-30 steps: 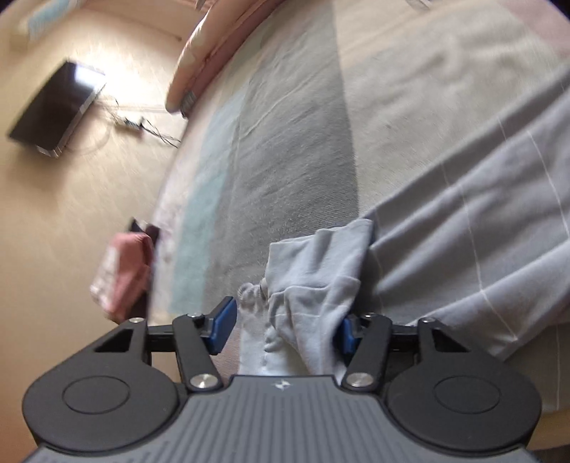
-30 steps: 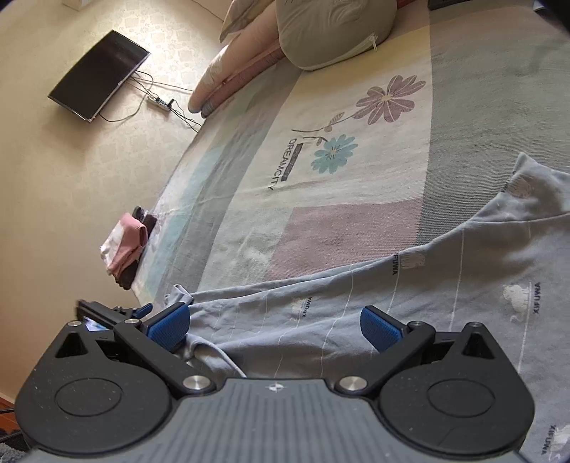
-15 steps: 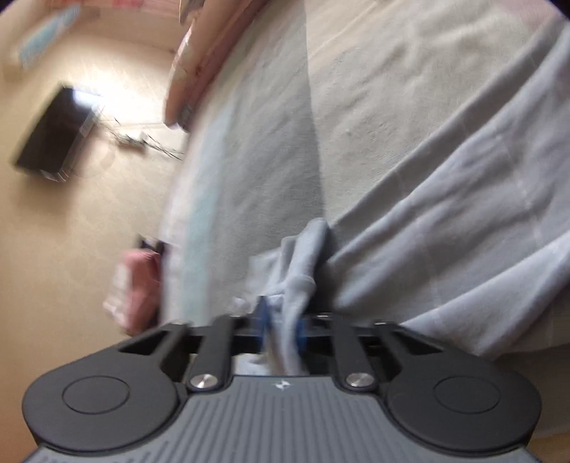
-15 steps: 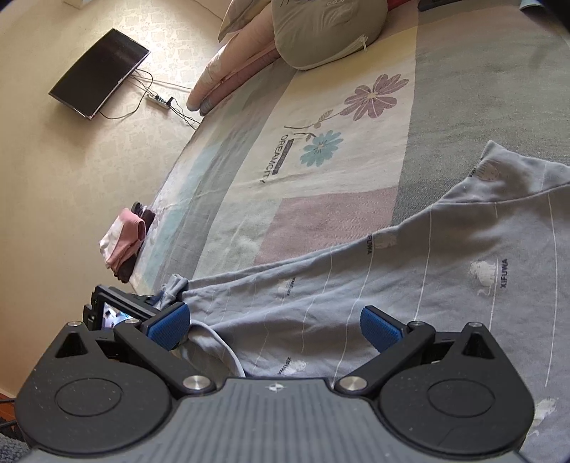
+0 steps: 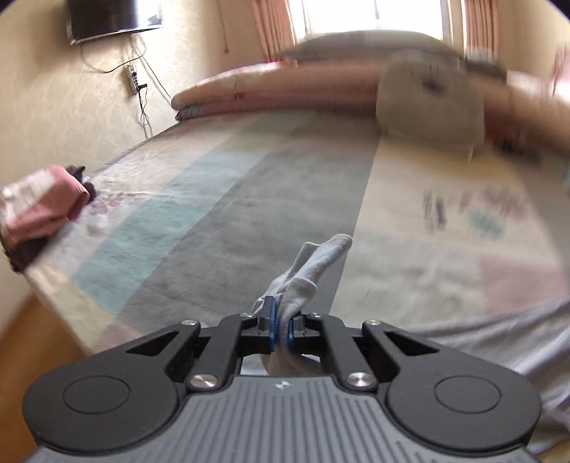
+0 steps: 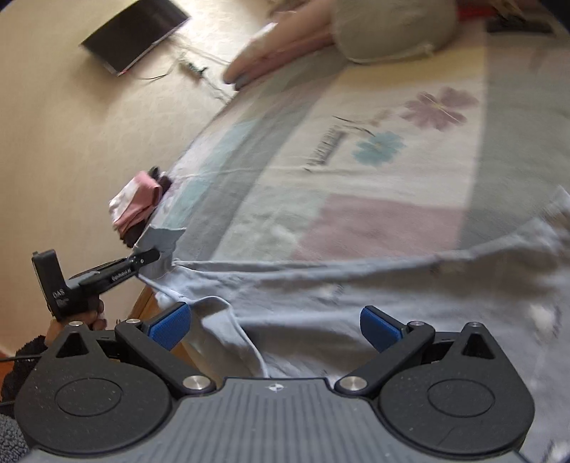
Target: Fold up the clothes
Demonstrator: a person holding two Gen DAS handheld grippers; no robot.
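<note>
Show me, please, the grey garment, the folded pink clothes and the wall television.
Grey garment (image 6: 356, 295), right wrist view, its spread body.
Folded pink clothes (image 5: 46, 210), left wrist view, top fold.
Wall television (image 6: 135, 32), right wrist view, dark screen.

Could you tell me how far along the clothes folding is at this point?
Done: a pink folded garment sits at the bed's edge. In hand: the left tool is shut on a corner of the grey garment. Left: that garment lies unfolded, and the right tool is open, gripping nothing.

Soft matt grey cloth garment on a matt woven bedspread.
</note>
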